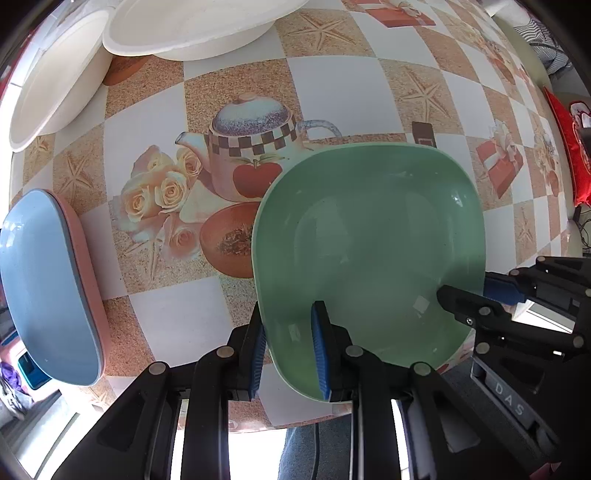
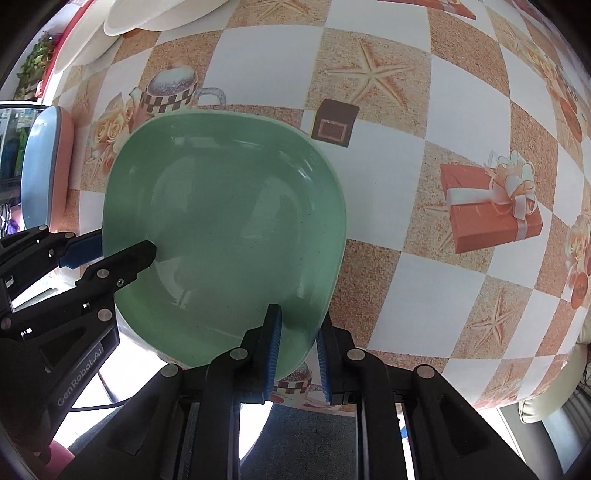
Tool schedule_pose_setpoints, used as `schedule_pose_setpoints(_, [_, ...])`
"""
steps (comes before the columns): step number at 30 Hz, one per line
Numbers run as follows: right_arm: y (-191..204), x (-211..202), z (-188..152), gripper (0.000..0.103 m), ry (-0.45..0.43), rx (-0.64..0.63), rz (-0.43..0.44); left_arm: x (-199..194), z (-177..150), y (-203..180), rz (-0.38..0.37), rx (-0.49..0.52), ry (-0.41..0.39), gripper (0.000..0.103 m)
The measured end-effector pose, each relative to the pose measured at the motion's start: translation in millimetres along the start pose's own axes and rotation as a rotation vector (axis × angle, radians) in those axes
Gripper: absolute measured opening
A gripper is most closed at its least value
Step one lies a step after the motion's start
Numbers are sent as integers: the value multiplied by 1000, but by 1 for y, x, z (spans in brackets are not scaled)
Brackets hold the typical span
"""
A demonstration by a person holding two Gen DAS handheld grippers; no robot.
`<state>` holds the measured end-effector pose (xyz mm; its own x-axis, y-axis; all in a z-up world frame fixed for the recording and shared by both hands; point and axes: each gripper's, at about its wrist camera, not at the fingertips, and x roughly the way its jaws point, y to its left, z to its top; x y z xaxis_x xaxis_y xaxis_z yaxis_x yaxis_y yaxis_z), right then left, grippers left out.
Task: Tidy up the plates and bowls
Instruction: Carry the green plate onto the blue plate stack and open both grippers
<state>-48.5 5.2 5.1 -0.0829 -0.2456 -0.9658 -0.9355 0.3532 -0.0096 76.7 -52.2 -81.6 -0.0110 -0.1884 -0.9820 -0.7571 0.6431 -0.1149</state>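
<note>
A green square plate (image 1: 369,240) is held near the table's front edge. My left gripper (image 1: 288,350) is shut on its left rim, one finger inside and one outside. My right gripper (image 2: 295,347) is shut on its right rim the same way; the plate also shows in the right wrist view (image 2: 225,236). The right gripper shows in the left wrist view (image 1: 461,295), and the left gripper shows in the right wrist view (image 2: 122,251). A blue plate (image 1: 44,288) lies on a pink one (image 1: 88,266) at the left.
White plates and bowls (image 1: 184,33) are stacked at the far left of the table; another white dish (image 1: 48,88) leans beside them. The tablecloth (image 2: 406,166) is a checked print with teapots, starfish and gift boxes. The table's front edge is just below the grippers.
</note>
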Motion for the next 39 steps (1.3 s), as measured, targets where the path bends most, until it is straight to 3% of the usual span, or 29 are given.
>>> schedule_pose_setpoints(14, [8, 14, 0, 20, 23, -1, -1, 3, -8, 48, -47, -17, -10, 26])
schedule_pose_setpoints(39, [38, -36, 40, 20, -60, -82, 19, -80, -9, 141, -9, -115, -145, 29])
